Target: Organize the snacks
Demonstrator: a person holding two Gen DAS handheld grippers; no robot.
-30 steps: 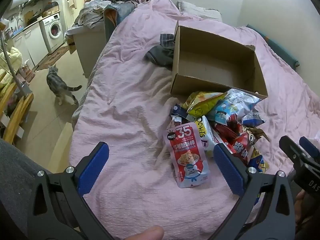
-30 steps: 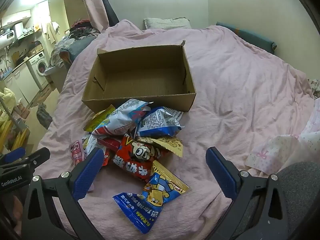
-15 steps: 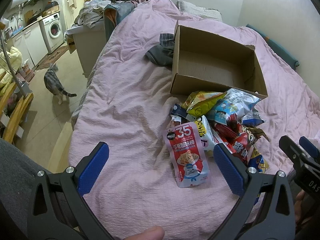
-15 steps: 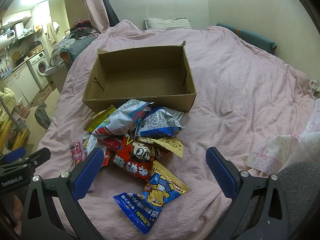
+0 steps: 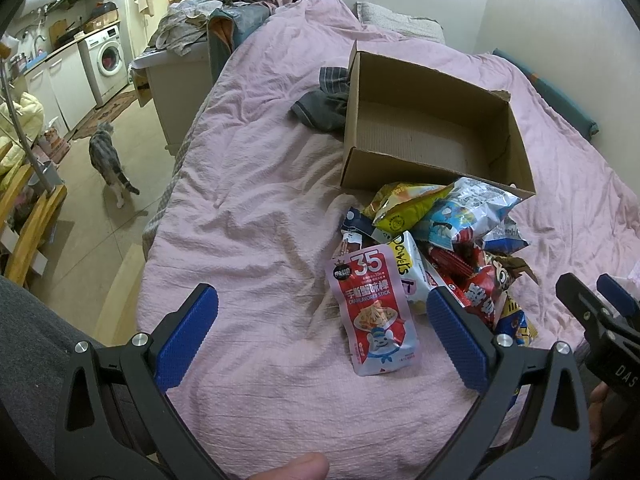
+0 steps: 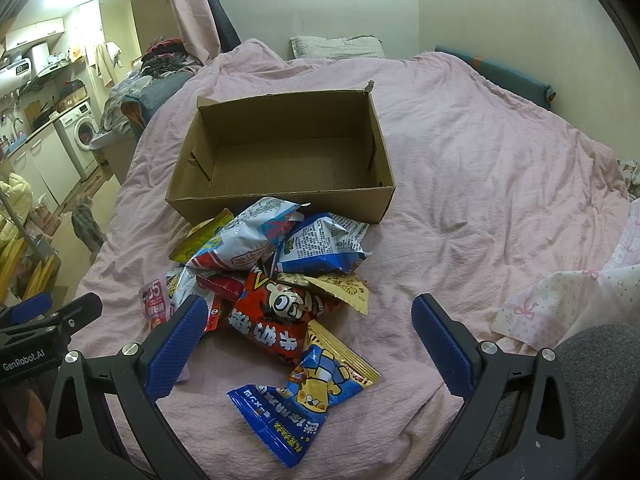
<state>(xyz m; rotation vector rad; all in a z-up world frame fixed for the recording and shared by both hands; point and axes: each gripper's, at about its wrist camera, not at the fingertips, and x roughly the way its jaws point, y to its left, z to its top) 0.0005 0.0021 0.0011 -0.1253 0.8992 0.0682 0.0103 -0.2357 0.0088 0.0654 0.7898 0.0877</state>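
A: Two grippers report in. State of each?

B: Left gripper (image 5: 322, 326): jaws spread wide, holding nothing, poised above the pink duvet (image 5: 248, 216). Right gripper (image 6: 310, 340): likewise spread wide and unloaded, poised above the near edge of the snack pile (image 6: 276, 276).

A: Nearest item per view?

B: Left view: a red crab-stick pouch (image 5: 374, 314) lies flat between the fingers, at the pile's left edge. Right view: a blue packet (image 6: 280, 428) lies nearest, with a yellow-and-blue packet (image 6: 334, 374) touching it and a red bag (image 6: 276, 320) just behind.

A: Beyond those?

B: Silver-blue bags (image 6: 320, 248) and a yellow bag (image 5: 404, 206) rest against the front wall of the box (image 6: 280, 200).

A: Box condition?

B: Open, upright, nothing inside. Dark clothing (image 5: 324, 108) lies against its left wall.

A: Farther out?

B: A cat (image 5: 108, 154) stands on the floor; a washer (image 5: 106, 60) sits behind it.
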